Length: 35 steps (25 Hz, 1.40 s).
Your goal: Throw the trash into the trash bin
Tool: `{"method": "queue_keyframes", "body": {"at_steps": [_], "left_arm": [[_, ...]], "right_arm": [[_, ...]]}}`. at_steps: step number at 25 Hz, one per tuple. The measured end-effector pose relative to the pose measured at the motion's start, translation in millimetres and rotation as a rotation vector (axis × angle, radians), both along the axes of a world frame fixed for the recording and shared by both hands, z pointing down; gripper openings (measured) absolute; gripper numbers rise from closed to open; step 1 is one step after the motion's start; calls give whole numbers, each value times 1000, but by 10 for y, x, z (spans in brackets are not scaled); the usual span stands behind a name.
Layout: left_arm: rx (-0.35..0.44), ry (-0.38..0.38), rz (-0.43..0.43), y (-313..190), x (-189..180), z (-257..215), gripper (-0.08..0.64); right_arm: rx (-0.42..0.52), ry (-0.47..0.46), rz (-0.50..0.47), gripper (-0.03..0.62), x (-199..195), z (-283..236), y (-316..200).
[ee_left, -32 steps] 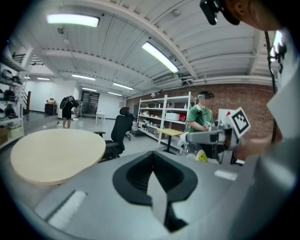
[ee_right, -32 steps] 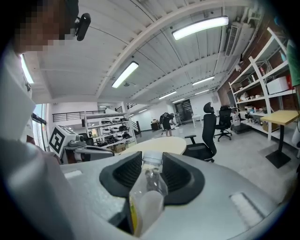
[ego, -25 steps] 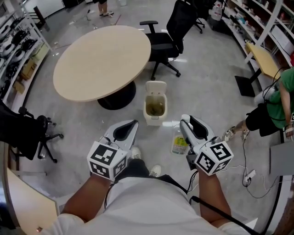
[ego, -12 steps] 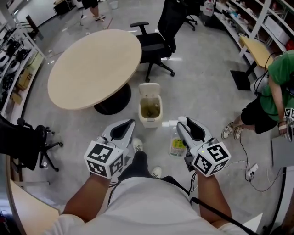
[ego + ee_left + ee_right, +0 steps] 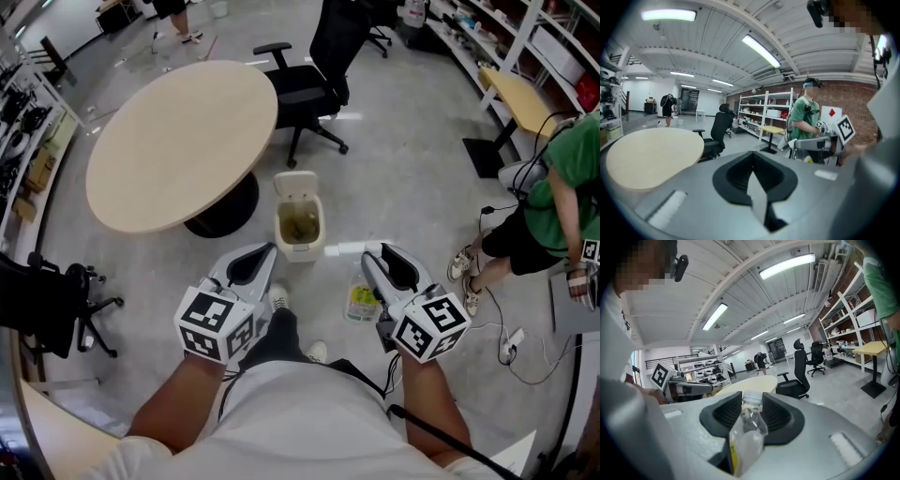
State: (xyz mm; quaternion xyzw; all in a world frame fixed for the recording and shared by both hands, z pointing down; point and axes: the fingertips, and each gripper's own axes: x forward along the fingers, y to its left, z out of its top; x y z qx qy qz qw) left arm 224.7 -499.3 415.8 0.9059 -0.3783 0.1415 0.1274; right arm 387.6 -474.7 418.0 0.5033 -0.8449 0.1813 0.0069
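Right hand-held gripper is clamped on a clear, crinkled plastic bottle, white cap forward, yellow-green label showing. Left hand-held gripper is pinched together with nothing in it. This looks like the carry: the bottle is in the air, short of the bin. Ahead on the floor sits the cream trash bin, boxy with its lid tipped up. Next call is to get over that mouth, then let go. Beyond is a round, pale wood surface.

Grey floor with 1 open trash bin, 1 round table, 1 black office chair
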Motion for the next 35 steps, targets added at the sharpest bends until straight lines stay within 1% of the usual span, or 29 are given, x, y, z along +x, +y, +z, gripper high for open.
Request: {"method": "queue_keyframes", "body": {"at_steps": [9,14,17,21,28,32,35], "left_arm": [[-30,-4,-33,-245,-171,155,8],[-56,-5,-50,-479,-278,260,8],[-80,-10,-49,-633,-313,374,8],[-131,-22,-40,-829,-347,571,8],[-191,-39,-6,-1133,-381,889,8],[-227,-81,22,-1349,-423,1252,8],[-283,-100,58,-1416,-478,1516,8]], "right_arm": [[-18,16,-29,141,-117,61,-380],[-56,34,-54,141,-227,165,-653],[-97,38,-75,141,-324,298,-833],[-153,43,-99,141,-480,497,-1062],[-287,32,-126,141,-780,990,-1334],[-361,29,-133,140,-944,1314,-1566],[-416,57,-137,141,-1100,1586,-1677]]}}
